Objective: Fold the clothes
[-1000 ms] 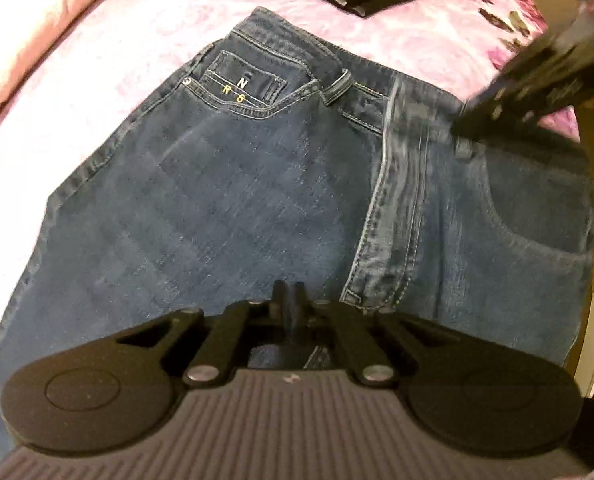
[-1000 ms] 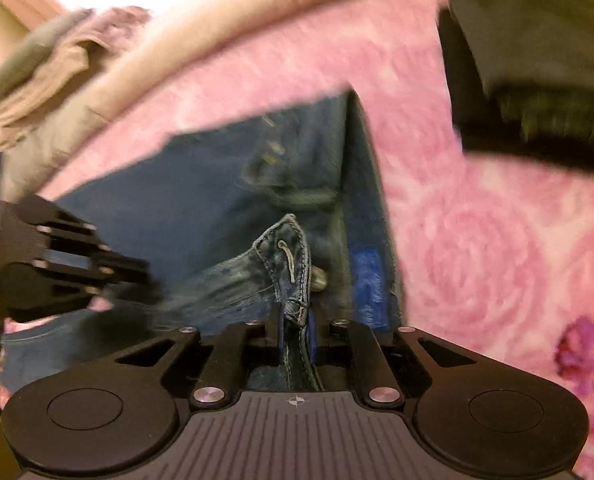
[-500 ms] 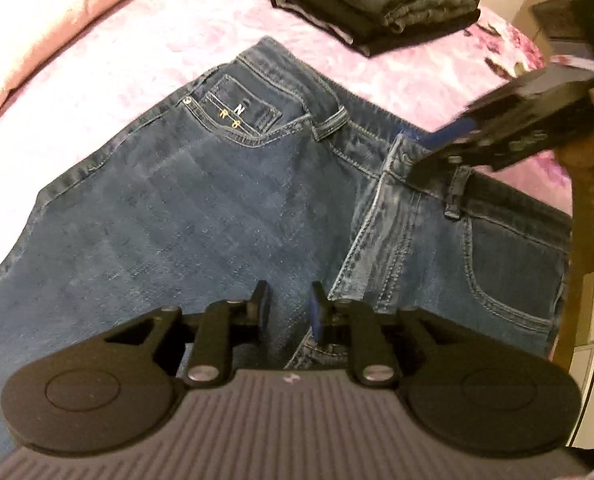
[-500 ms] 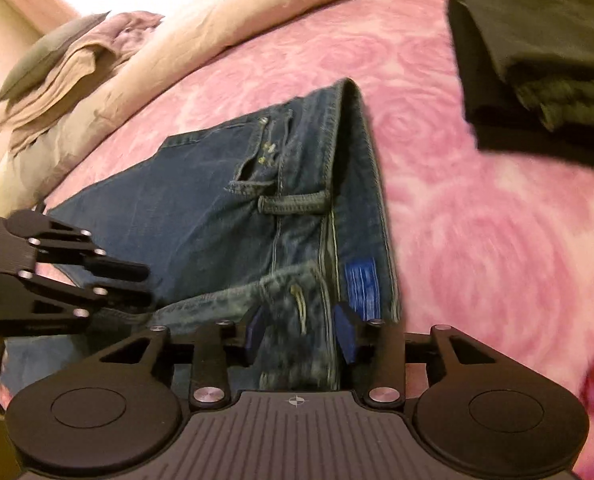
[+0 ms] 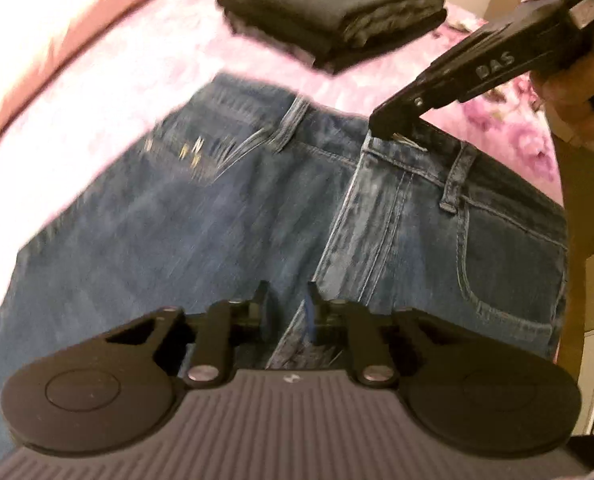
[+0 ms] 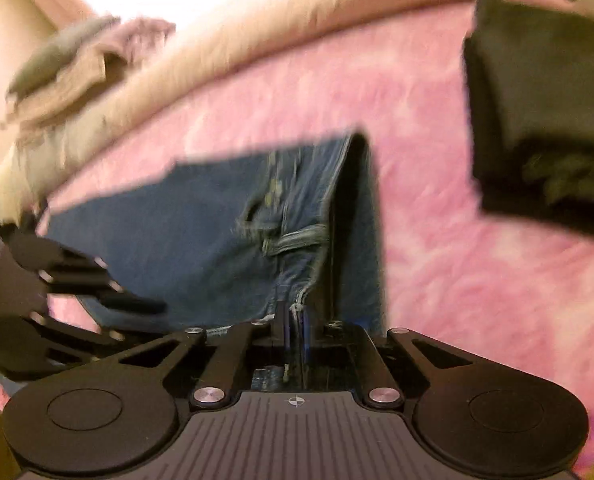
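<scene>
Jeans (image 5: pixel 225 216) lie spread on the pink bed cover (image 6: pixel 437 240), just below the folded dark clothes (image 5: pixel 337 16). We see our right gripper (image 6: pixel 295 314) with fingers closed tight on the waistband edge. Our left gripper (image 5: pixel 287 304) is closing, its fingers still apart around a denim fold.

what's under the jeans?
The jeans lie on a pink floral bedspread, which shows all around them. The bedspread directly beneath is covered by denim, so anything lying there can't be seen.
</scene>
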The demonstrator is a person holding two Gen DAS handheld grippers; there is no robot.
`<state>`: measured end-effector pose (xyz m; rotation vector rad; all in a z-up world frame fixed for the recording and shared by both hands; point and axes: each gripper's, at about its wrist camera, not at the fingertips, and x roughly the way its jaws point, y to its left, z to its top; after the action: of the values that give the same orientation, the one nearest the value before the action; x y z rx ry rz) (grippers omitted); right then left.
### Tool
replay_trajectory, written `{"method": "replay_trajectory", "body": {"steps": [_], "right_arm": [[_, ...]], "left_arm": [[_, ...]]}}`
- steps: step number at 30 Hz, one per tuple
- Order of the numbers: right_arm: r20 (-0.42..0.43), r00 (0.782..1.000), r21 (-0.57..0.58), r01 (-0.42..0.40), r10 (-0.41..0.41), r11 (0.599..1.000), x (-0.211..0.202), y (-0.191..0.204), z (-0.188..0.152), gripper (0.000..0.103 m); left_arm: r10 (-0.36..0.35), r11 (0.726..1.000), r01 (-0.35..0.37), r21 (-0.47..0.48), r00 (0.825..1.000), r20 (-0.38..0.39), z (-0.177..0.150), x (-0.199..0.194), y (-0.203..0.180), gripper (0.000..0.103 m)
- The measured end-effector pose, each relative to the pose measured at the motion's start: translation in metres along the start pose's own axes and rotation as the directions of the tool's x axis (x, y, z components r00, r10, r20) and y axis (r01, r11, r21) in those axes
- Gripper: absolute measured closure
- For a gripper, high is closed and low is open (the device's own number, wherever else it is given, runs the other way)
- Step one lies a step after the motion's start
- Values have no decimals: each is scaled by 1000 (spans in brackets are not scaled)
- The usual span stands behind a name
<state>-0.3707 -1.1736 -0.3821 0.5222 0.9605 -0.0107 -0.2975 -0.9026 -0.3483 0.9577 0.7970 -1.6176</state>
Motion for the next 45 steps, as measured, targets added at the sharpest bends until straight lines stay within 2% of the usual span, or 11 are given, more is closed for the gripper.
{"method": "replay_trajectory", "body": {"steps": [9, 13, 15, 20, 23, 27, 34, 36, 38, 39, 45], "right_arm": [[-22, 999, 72, 26, -25, 997, 22, -20, -15, 98], [38, 999, 71, -7, 5, 997, 14, -21, -17, 52], [21, 999, 73, -29, 28, 997, 21, -25, -13, 52], [-18, 993, -7, -115, 115, 993, 42, -16, -5, 54], [-55, 997, 1, -56, 56, 998, 49, -18, -2, 97], [-25, 1000, -6, -2, 2, 1000, 25, -21, 8, 101], [-44, 999, 95, 10, -6, 995, 30, -38, 2, 100], [-11, 1000, 114, 9, -8, 993, 21, -37, -2, 95], [38, 999, 123, 34, -39, 992, 1, -34, -9, 47], [65, 997, 141, 28, -38, 990, -11, -32, -16, 39], [23, 999, 138, 21, -24, 990, -26, -8, -50, 38]], "left_arm": [[14, 1000, -13, 20, 999, -45, 0, 18, 3, 90], [-11, 1000, 11, 18, 1000, -12, -3, 3, 3, 88], [-37, 998, 37, 45, 999, -8, -2, 5, -4, 85], [-55, 996, 56, 63, 998, -28, -6, 21, -16, 84], [-40, 998, 42, 54, 999, -26, -8, 26, -20, 81], [6, 990, -8, 138, 1000, 12, 7, 21, -34, 81], [-19, 998, 20, 59, 1000, -22, 9, 36, -25, 76], [-11, 999, 12, 41, 1000, -19, 3, 27, -20, 77], [2, 1000, -2, 17, 1000, -15, -4, 16, -13, 77], [9, 1000, -9, 5, 1000, -13, -8, 11, -10, 77], [50, 995, -54, -86, 998, -47, -41, -11, 3, 79]]}}
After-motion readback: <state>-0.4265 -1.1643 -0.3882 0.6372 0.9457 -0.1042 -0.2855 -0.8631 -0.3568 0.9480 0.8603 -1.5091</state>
